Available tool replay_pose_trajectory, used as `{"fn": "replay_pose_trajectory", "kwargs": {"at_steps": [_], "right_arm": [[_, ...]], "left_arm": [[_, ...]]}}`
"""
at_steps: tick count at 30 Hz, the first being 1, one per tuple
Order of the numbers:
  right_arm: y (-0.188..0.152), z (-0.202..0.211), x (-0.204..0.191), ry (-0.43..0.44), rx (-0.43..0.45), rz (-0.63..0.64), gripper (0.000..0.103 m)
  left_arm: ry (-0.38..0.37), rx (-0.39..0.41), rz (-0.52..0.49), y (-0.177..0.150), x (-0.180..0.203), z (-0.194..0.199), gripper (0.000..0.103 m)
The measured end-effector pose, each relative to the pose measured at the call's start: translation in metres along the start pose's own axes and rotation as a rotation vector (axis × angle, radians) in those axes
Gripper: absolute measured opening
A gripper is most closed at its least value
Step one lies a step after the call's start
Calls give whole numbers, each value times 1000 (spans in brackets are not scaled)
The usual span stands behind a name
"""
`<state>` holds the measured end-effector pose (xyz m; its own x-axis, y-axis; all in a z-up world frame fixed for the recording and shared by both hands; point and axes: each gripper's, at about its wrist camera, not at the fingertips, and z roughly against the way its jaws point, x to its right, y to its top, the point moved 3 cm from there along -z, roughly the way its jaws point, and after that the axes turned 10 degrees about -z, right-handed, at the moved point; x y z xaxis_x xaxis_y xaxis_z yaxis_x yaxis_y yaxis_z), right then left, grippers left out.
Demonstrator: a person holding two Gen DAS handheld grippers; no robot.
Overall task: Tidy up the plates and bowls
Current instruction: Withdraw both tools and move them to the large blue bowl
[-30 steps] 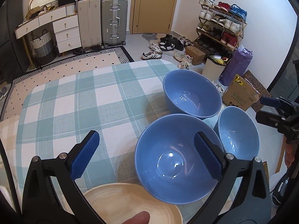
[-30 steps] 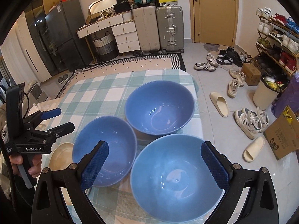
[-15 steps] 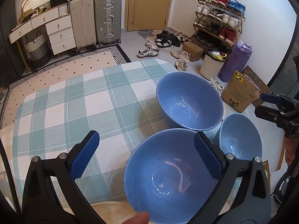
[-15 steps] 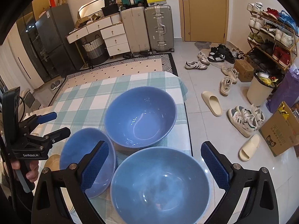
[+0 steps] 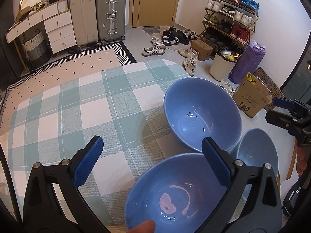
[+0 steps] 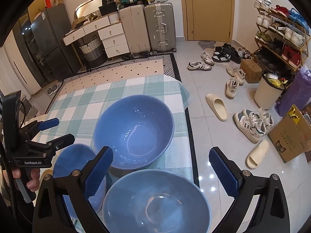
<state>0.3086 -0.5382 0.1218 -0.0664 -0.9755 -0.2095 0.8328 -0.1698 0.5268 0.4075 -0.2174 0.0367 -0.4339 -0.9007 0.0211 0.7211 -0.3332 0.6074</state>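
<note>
Three blue bowls stand close together at the right end of the checked table. The far bowl (image 5: 202,114) (image 6: 134,130) is upright near the table edge. A second bowl (image 5: 175,196) (image 6: 73,167) lies under my left gripper (image 5: 153,157), which is open and above it. A third bowl (image 5: 256,153) (image 6: 155,200) lies under my right gripper (image 6: 161,167), also open. A sliver of a tan plate (image 5: 116,229) shows at the bottom of the left wrist view.
The table (image 5: 77,104) has a green and white checked cloth, and its right edge drops to a tiled floor with shoes and slippers (image 6: 216,106). A bin (image 6: 269,91), a cardboard box (image 6: 291,137) and a shoe rack (image 6: 279,38) stand to the right.
Both grippers have drawn back and up, so the bowls have slid lower in both views. The tan plate has nearly left the left wrist view. Both grippers stay open.
</note>
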Motion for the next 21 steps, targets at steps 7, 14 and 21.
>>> {"fn": "replay_pose_trajectory", "kwargs": {"at_steps": [7, 14, 21], "right_arm": [[9, -21, 6, -15, -25, -13, 101], [15, -38, 8, -26, -46, -9, 101], [17, -54, 12, -32, -59, -7, 101]], "left_arm": [[0, -22, 10, 6, -3, -20, 101], [0, -31, 29, 12, -5, -36, 101], [4, -44, 34, 17, -5, -49, 101]]}}
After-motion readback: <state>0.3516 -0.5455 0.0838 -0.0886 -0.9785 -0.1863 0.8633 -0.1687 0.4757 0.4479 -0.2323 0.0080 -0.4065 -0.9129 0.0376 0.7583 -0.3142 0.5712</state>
